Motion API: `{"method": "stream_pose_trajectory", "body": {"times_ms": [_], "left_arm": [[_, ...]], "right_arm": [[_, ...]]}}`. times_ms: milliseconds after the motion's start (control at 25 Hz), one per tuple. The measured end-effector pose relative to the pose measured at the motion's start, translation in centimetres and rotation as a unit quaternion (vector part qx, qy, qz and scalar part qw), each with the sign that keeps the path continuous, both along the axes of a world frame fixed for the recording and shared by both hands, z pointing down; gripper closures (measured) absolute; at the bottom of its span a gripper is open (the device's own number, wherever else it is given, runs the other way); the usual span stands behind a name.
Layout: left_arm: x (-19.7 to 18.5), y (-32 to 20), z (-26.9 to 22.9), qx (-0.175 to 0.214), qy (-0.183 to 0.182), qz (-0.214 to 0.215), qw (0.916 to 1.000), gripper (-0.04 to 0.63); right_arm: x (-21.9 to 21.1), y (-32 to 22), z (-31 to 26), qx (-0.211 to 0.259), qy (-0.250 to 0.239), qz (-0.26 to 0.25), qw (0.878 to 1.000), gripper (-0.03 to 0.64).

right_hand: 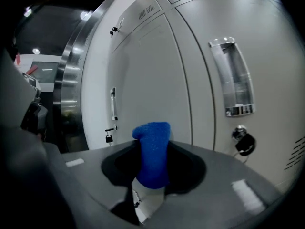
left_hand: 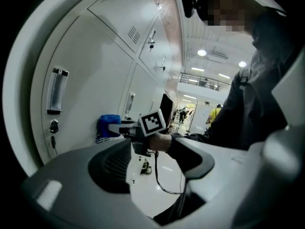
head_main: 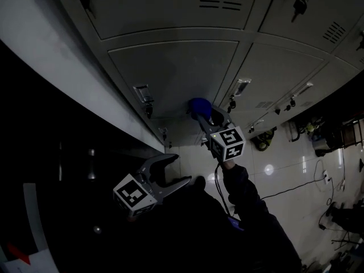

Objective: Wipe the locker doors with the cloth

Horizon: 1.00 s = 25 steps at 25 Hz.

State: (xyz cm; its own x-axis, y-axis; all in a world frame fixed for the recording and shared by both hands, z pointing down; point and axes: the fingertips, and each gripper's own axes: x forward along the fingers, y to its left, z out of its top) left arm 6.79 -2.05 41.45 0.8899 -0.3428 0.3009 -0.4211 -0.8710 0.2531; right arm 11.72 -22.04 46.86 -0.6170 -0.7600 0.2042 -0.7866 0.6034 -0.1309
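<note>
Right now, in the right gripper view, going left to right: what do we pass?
steel column → small padlock → blue cloth → lock with key

1. Head view dim and underexposed, its left side nearly black; one small glare spot on the glossy floor (head_main: 268, 169);
2. Left gripper view bright, lit by ceiling lights (left_hand: 202, 53); edges bow strongly;
3. Right gripper view evenly lit; locker doors (right_hand: 143, 80) curve outward; corners black.
</note>
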Motion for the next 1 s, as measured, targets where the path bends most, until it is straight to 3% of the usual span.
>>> {"method": "stream_pose_trajectory", "body": {"times_ms": [480,760,1000], "left_arm": [[4.5,-0.5,0.0,-0.002,-0.006,0.041,0.9991,0.331],[5.2,-0.4,0.2,-0.008,-0.010,0.044,0.9990,0.331],[3.8,-0.1,0.3,-0.013,-0.010,0.030,0.9994,0.331]], "right_arm": [[5.9,-0.1,0.9,-0.012,-0.002,0.040,0.999,0.491],[5.0,0.7,0.7,-0.010,-0.007,0.027,1.000,0.491],[0.9,1.3,1.5,-0.016,-0.011,-0.008,1.000,0.491]]}}
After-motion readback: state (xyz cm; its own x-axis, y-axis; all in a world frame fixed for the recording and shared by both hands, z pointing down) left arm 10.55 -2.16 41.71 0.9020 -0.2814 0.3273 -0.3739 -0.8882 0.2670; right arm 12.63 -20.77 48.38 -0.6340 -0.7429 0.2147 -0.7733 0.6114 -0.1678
